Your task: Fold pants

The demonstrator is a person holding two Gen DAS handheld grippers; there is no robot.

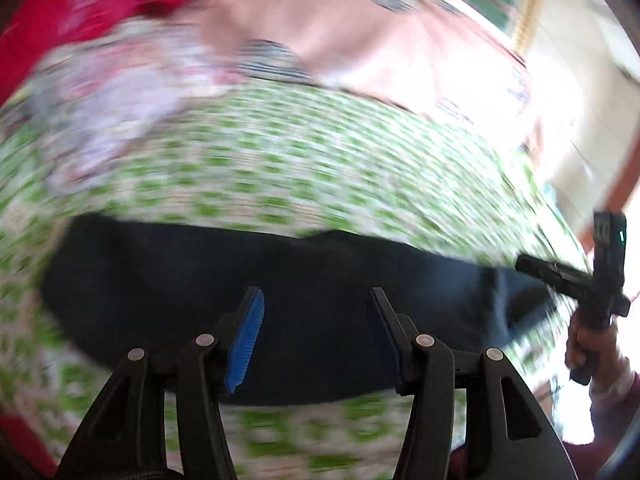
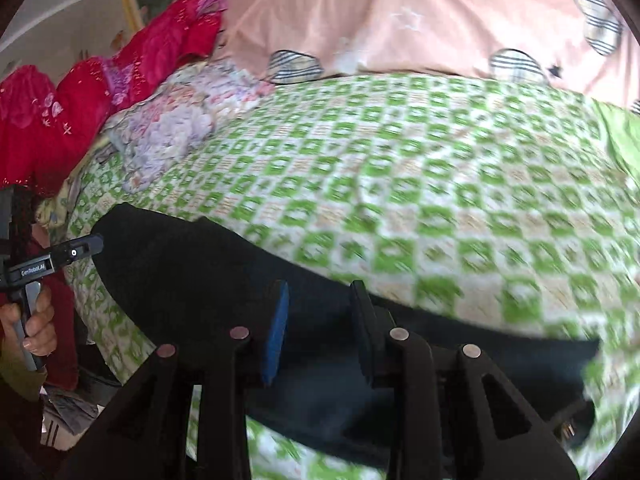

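On the left, the left gripper hangs over the dark pants, fingers spread, nothing between them; the pants lie as a long, flat band on the green-checked bedspread; to the right, the right gripper hovers, fingers apart, empty; I'd say a lengthwise fold is laid, crosswise folds remaining.

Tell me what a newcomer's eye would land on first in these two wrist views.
First, the dark pants stretched across the near part of the green-checked bedsheet, right beyond both grippers. The left gripper and right gripper each hang over the dark cloth with jaws apart and nothing between them. Farther back, a pink pillow lies along the bed's far edge and bright red cloth is heaped at the far left.
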